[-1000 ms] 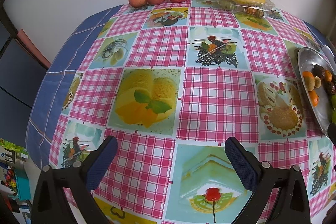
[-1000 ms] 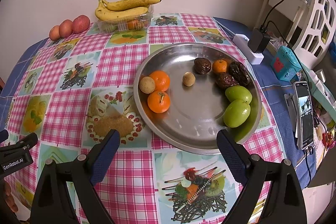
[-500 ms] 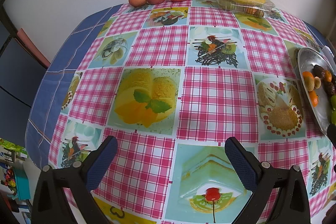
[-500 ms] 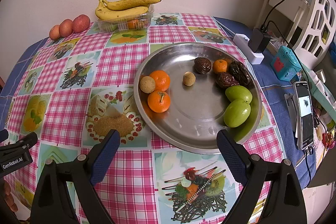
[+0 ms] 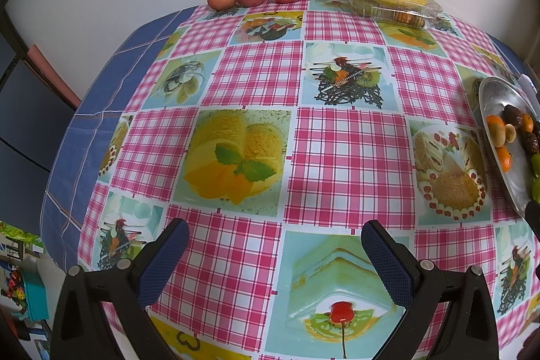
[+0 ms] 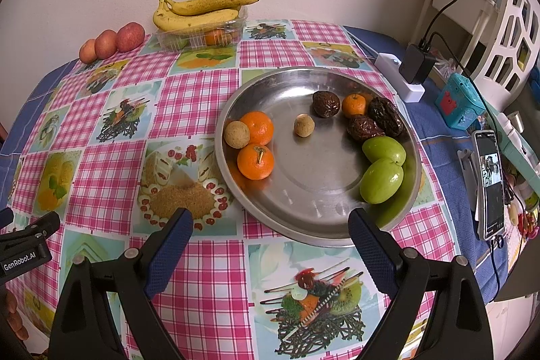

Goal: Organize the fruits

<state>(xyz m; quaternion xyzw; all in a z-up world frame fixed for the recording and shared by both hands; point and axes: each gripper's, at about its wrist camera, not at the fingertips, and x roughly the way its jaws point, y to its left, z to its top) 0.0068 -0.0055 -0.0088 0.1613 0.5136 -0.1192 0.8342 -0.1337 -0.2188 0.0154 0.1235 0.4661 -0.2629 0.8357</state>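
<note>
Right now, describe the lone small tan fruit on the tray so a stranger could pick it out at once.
Start at the round stainless-steel tray on the pink checked tablecloth. Near its middle, between the orange mandarins on the left and the dark wrinkled fruits on the right, sits a small round tan fruit. Unlike the bigger tan ball touching the mandarins, it stands alone.

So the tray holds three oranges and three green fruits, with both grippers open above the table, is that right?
Nearly: the tray holds two green fruits, not three, as the right wrist view shows. Three oranges and open left gripper and right gripper are correct.
</note>
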